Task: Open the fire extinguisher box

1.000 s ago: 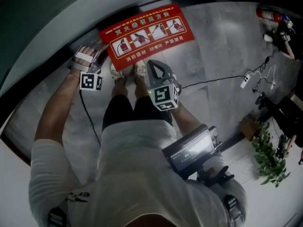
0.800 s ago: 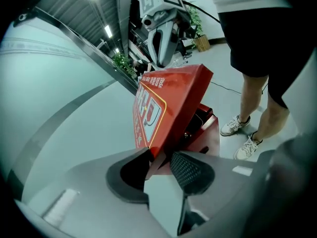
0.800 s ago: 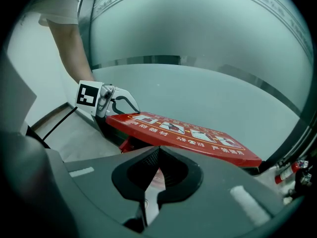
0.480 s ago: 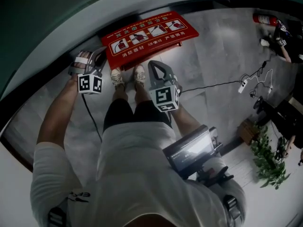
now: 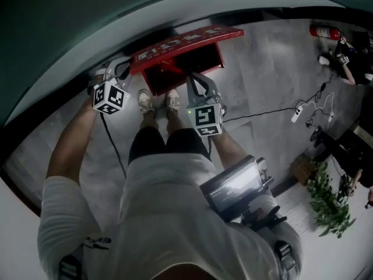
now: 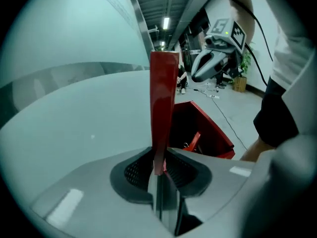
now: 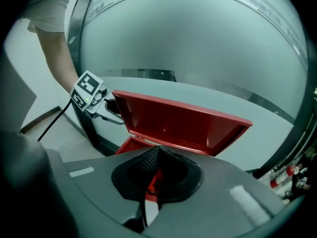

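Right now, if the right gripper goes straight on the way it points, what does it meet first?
A red sliver, seemingly the box rim, sits between the right gripper jaws. Past that, the line crosses the open box to the raised lid, its inner face near the lower edge; depth is unclear.

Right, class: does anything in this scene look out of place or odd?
Yes: a red fire extinguisher appears to lie on its side on the floor, far from the red box. The lid is simply raised, with the left gripper closing its jaws on the edge.
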{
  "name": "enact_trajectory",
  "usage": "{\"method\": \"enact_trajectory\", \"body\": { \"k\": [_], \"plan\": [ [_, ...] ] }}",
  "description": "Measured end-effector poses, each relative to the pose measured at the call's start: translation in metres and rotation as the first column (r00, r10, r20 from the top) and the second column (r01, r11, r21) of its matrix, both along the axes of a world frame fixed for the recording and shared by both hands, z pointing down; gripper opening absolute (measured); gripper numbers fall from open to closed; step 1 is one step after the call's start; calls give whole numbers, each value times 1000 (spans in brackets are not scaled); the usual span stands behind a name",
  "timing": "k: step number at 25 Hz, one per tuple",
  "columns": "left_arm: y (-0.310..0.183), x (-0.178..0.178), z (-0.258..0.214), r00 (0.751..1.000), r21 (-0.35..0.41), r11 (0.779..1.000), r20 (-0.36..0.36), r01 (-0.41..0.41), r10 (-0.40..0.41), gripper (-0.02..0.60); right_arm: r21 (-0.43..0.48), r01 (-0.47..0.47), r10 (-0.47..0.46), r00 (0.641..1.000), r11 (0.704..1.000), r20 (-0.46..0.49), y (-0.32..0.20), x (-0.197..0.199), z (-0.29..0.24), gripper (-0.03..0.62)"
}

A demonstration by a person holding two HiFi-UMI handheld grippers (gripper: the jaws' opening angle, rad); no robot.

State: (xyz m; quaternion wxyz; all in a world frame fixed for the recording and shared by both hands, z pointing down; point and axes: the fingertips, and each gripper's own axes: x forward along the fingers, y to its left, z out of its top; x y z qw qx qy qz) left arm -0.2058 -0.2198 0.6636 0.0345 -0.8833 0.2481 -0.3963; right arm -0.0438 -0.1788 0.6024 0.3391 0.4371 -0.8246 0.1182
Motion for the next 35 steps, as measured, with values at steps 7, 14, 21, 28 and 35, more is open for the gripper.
{"method": "enact_trajectory", "body": {
  "k": [7, 14, 21, 28, 35],
  "plan": [
    [-14, -9, 5, 995, -169, 984, -72, 61, -74, 80, 21, 0, 0, 1000, 1000, -1, -13, -5, -5, 15],
    [-32, -16, 8, 982, -332, 939, -126, 90, -139, 81, 17, -4, 4, 1000, 1000, -7, -17, -9, -6, 15],
    [-48, -24, 14, 969, -461, 882, -158, 95, -188, 84, 15, -17, 17, 1000, 1000, -9, -22, -10, -12, 15],
    [-55, -26, 25, 960, -524, 845, -164, 109, -226, 92, 17, -27, 27, 999, 999, -17, -19, -4, -9, 15],
    [-59, -25, 11, 957, -540, 833, -160, 120, -241, 95, 17, -30, 30, 999, 999, -12, -20, -1, -26, 15]
  ]
}}
